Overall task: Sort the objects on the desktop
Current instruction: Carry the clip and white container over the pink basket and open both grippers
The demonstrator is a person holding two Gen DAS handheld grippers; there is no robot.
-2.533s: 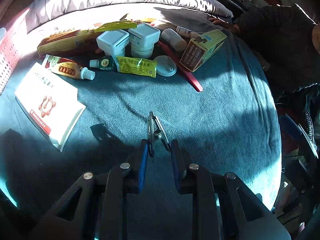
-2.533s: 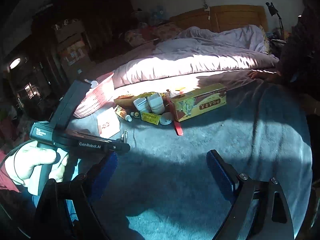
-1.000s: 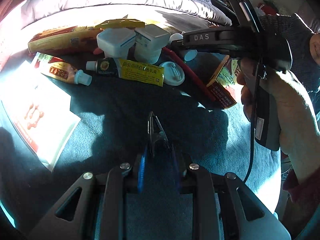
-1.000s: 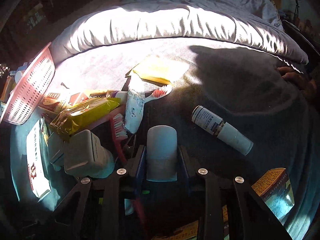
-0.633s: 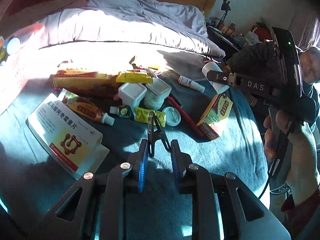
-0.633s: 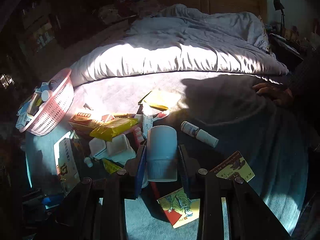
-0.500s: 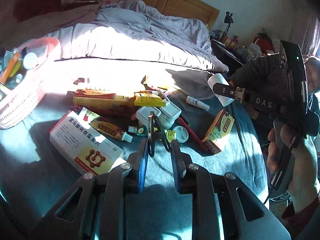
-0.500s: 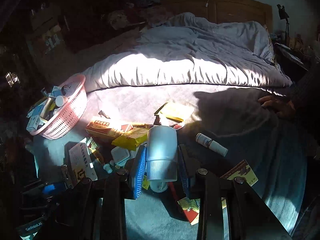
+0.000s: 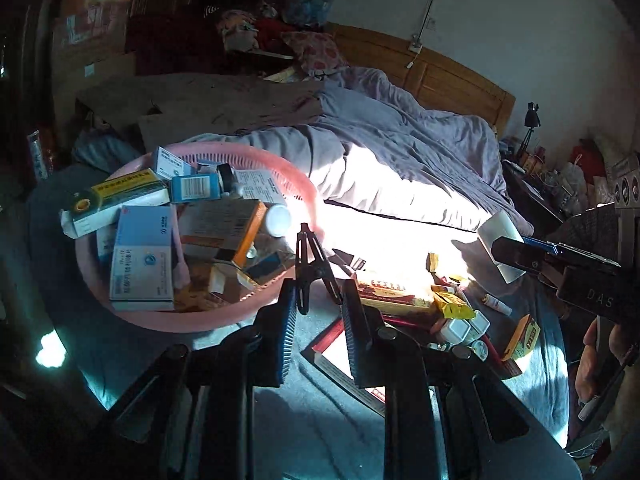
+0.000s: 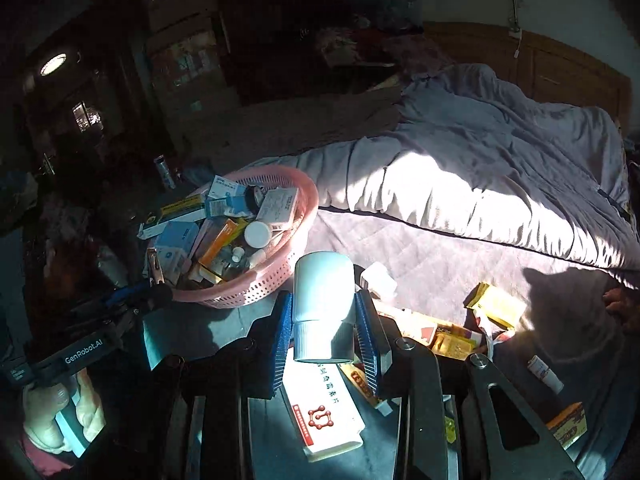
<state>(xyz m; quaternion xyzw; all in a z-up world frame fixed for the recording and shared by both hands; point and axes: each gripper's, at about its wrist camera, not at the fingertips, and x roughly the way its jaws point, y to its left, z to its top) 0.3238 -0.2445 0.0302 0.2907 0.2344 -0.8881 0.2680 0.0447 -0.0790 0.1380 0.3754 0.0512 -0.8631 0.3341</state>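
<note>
My left gripper is shut on a black metal spring clip, whose pointed end sticks up past the fingertips. The clip hangs just above the near right rim of a pink plastic basket filled with several medicine boxes and bottles. My right gripper is shut on a white plastic bottle, held cap toward the camera, to the right of the basket. In the right wrist view the left gripper with its clip shows at the basket's left rim. The left wrist view shows the bottle at the far right.
A heap of boxes, tubes and white jars lies on the blue-grey cloth, right of the basket. A white box with a red logo lies under my right gripper. A small vial lies apart. A bed with a purple quilt runs behind.
Both grippers have risen and swung left, away from the heap. The pink basket has come close in both views. The clip and the bottle stay held.
</note>
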